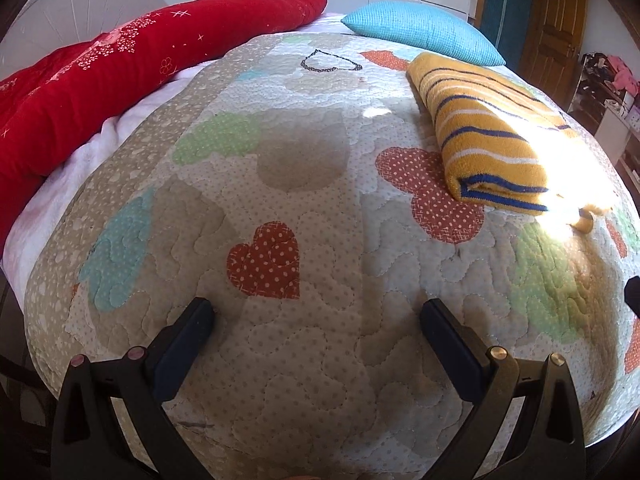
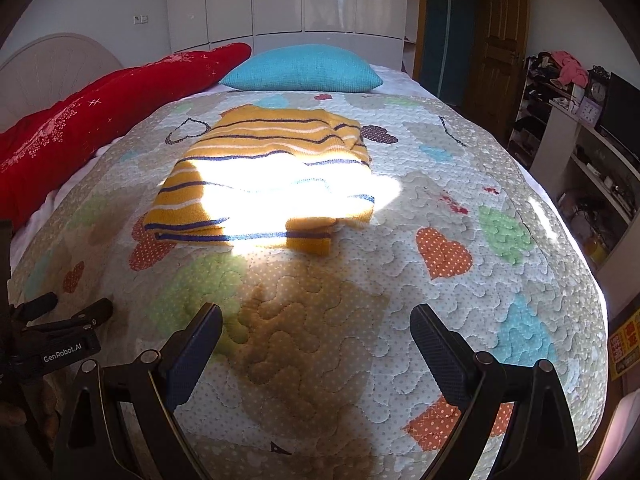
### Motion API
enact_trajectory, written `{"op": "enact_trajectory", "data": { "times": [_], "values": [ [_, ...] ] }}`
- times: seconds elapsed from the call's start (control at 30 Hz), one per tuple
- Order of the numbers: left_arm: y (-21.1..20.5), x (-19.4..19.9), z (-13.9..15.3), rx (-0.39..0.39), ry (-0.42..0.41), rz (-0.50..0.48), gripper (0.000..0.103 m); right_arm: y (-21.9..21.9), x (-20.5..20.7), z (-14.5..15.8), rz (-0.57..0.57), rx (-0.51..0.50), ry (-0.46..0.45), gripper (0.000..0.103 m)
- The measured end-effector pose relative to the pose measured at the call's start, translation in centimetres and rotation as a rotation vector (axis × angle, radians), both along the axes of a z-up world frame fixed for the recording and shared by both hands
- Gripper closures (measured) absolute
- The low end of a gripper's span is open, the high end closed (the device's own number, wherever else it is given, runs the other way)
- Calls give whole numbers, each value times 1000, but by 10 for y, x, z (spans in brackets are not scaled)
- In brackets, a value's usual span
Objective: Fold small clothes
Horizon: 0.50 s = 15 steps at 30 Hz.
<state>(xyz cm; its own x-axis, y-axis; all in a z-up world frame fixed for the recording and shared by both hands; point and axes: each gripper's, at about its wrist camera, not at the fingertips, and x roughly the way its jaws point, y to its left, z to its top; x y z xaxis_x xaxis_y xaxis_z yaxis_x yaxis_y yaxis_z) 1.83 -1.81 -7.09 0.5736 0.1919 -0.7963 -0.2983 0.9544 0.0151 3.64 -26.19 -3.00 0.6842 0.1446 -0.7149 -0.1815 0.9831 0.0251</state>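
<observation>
Lying folded mid-bed on the quilt (image 2: 460, 184), the striped sweater (image 2: 260, 176) looks soft, light, floppy, best pinched at a hem corner; left gripper (image 1: 316, 312) and right gripper (image 2: 316, 320) both gape wide, empty.

striped yellow garment (image 2: 264, 176): 1, folded | blue pillow (image 2: 304, 69): 1 | red blanket (image 2: 100, 112): 1 | quilted bedspread (image 2: 400, 280): 1 | left tool (image 1: 316, 316): 1 | right tool (image 2: 316, 320): 1 | clocks on shelf (image 2: 599, 90): 2
</observation>
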Motion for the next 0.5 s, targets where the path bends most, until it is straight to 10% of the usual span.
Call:
{"op": "enact_trajectory", "data": {
  "times": [0.5],
  "values": [
    [-34, -17, 39, -58, -90, -53, 0, -19, -1, -2, -44, 5, -22, 6]
  ]
}}
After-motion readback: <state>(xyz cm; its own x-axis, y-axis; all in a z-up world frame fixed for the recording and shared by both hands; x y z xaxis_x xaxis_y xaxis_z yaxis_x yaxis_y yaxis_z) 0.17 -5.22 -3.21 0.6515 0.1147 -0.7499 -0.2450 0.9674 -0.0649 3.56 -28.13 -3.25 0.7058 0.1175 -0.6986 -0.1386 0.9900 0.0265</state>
